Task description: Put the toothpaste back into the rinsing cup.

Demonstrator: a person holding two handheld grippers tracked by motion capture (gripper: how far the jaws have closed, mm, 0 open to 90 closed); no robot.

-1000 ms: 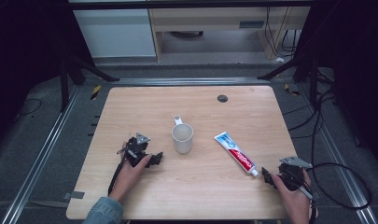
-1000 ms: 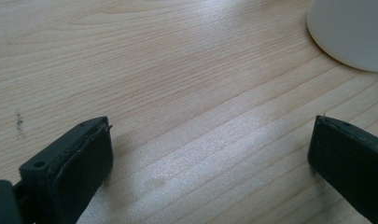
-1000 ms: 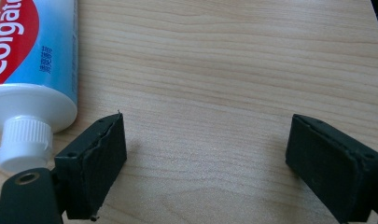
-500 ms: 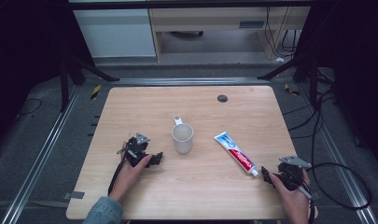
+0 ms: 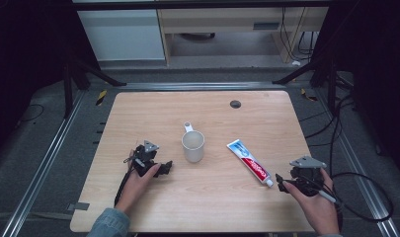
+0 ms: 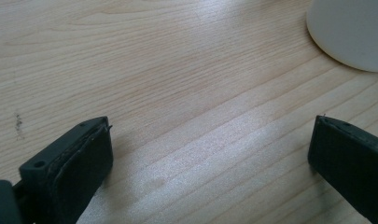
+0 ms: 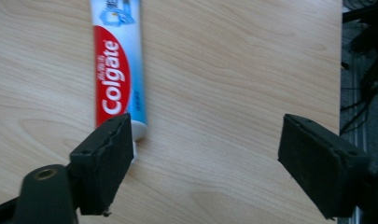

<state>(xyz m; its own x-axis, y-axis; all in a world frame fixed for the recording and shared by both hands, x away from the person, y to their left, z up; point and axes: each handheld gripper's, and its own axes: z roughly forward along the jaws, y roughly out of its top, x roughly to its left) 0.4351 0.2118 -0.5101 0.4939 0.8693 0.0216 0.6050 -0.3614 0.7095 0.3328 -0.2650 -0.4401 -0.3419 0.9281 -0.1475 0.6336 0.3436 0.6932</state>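
Pale wood grain covers the bench (image 5: 212, 202), which has rounded corners, a small dark round hole (image 5: 235, 103) near its far edge, and dark floor with metal rails and cables around it. A white mug (image 5: 193, 145) stands mid-bench; a toothpaste tube (image 5: 249, 161) lies to its right. The left hand-held gripper (image 5: 164, 168) rests near the mug, jaws wide apart and empty. The right hand-held gripper (image 5: 281, 181) sits at the tube's cap end, also spread wide, gripping nothing.

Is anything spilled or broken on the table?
Nothing stands out. The white cup stands upright and the toothpaste tube lies flat and capped on the table. Both tongs, left and right, are open and empty.
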